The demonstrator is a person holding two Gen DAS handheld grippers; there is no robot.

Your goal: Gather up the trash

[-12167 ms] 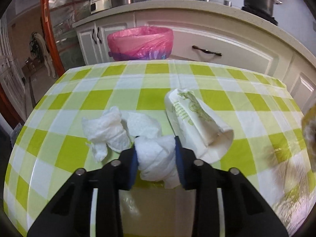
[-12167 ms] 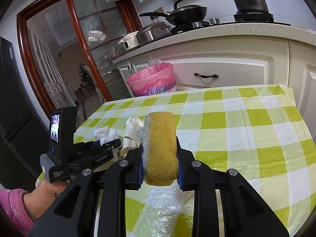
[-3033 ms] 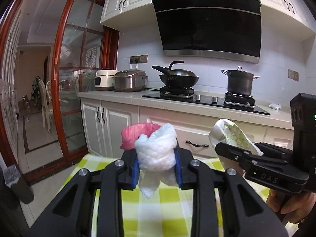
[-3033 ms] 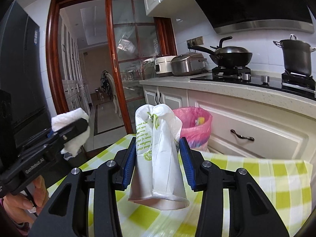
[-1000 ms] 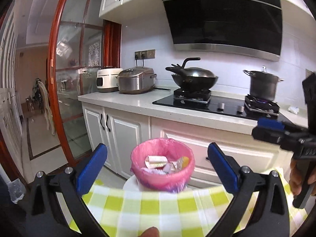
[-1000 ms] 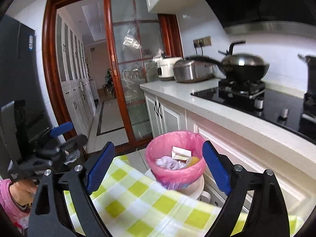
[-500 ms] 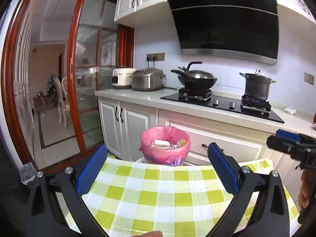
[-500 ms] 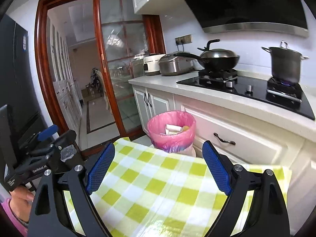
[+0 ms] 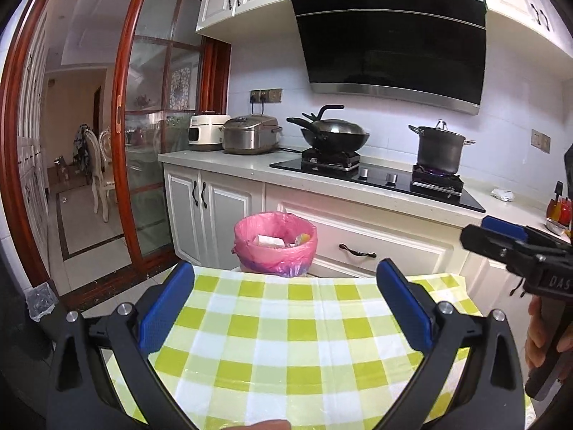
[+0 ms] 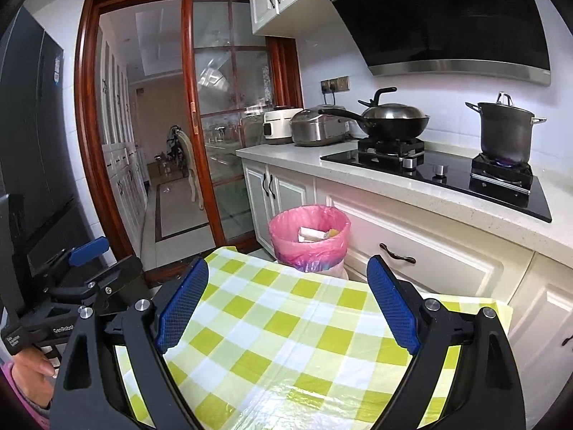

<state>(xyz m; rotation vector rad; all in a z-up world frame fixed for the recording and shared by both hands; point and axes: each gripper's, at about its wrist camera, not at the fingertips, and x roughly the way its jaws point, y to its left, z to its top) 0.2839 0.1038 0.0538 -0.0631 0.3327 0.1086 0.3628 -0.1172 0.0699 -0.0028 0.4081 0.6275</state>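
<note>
- Trash (image 9: 274, 240) sat in the pink-lined bin (image 9: 275, 247) on the floor beyond the checked counter (image 9: 286, 340).
- Left gripper (image 9: 284, 308) and right gripper (image 10: 286, 304) hung above it, jaws wide, holding nothing.
- Scraps below view might get missed.

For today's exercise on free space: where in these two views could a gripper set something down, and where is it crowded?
Free: the checked tablecloth, bare from its far edge to both open grippers, left and right. Crowded: the pink-lined bin, holding trash, and the hob end of the counter.
</note>
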